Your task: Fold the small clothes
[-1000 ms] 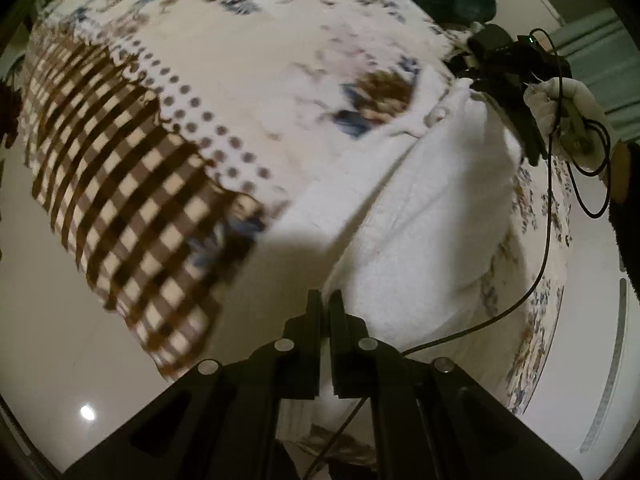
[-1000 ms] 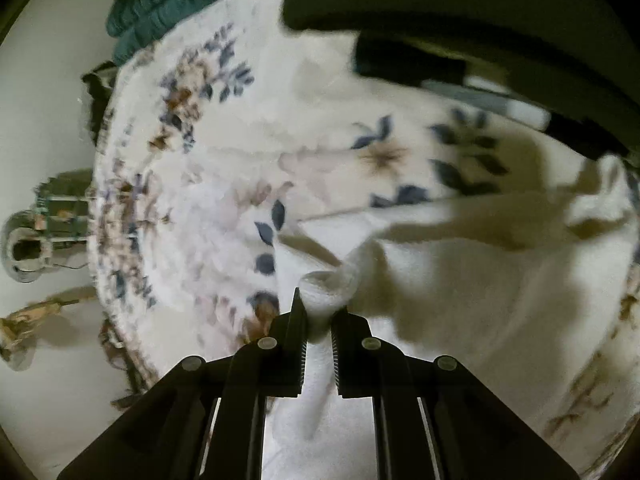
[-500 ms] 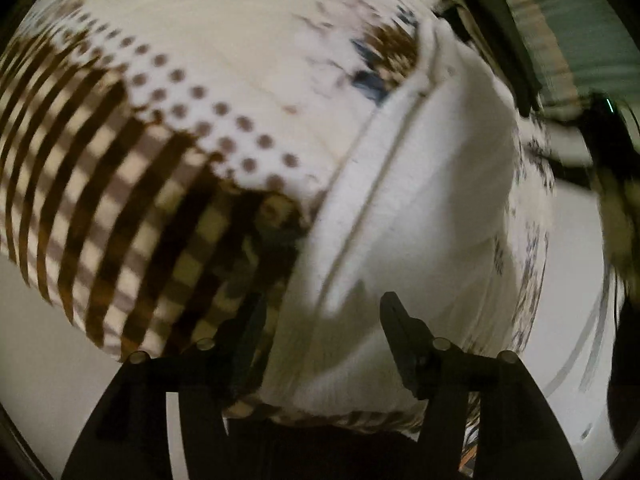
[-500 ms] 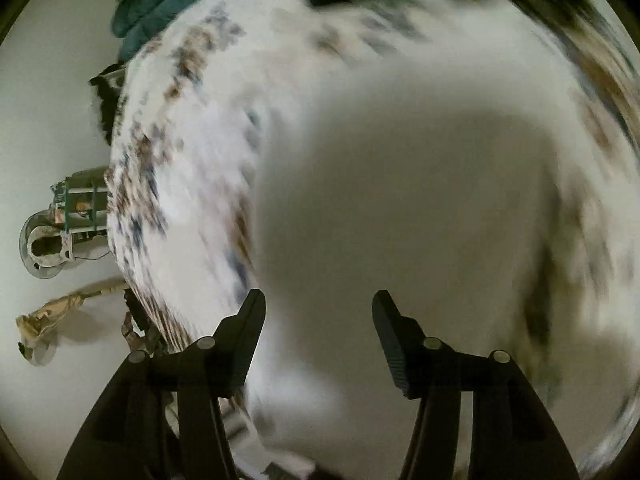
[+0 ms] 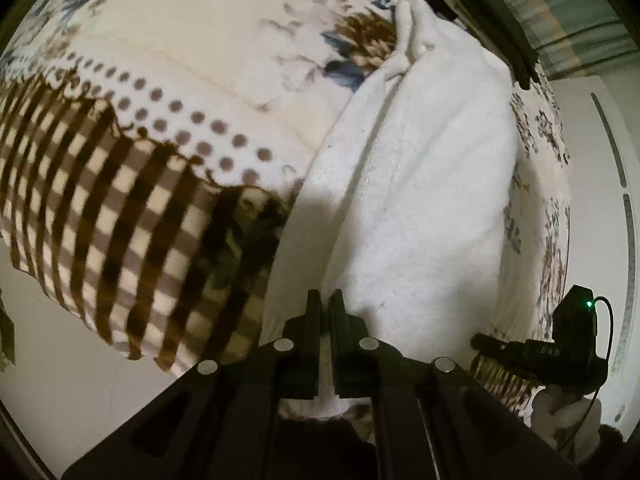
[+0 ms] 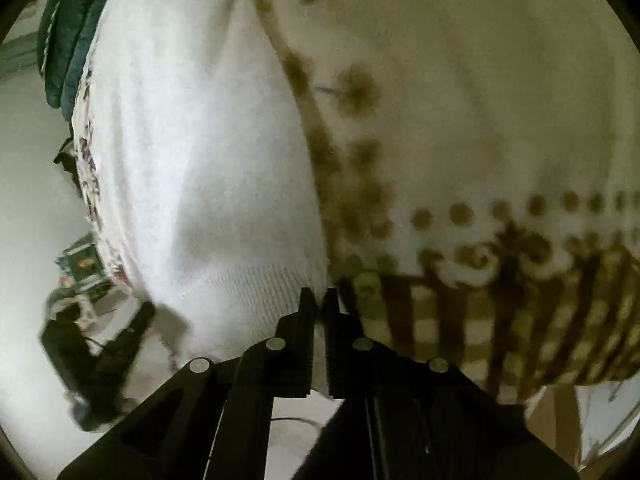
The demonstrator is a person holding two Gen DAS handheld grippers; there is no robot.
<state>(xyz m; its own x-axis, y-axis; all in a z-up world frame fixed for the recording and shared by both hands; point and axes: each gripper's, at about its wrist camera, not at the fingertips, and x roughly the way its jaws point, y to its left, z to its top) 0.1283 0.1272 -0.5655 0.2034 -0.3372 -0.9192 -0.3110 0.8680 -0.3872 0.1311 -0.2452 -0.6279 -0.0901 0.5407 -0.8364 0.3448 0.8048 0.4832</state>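
A white knit garment lies lengthwise on a patterned blanket over a bed. My left gripper is shut on the garment's near edge at the bed's front. My right gripper is shut on the garment's ribbed hem at its near right corner; the white garment stretches away from it. The right gripper's body shows low on the right in the left wrist view, and the left gripper shows blurred low on the left in the right wrist view.
The blanket has a floral part, a dotted band and a brown checked border hanging over the bed edge. Pale floor lies below. A dark green cloth sits at the far end of the bed.
Both grippers let go of the far fold, opened, moved to the garment's near end and shut on its edge there. The garment now lies folded lengthwise.
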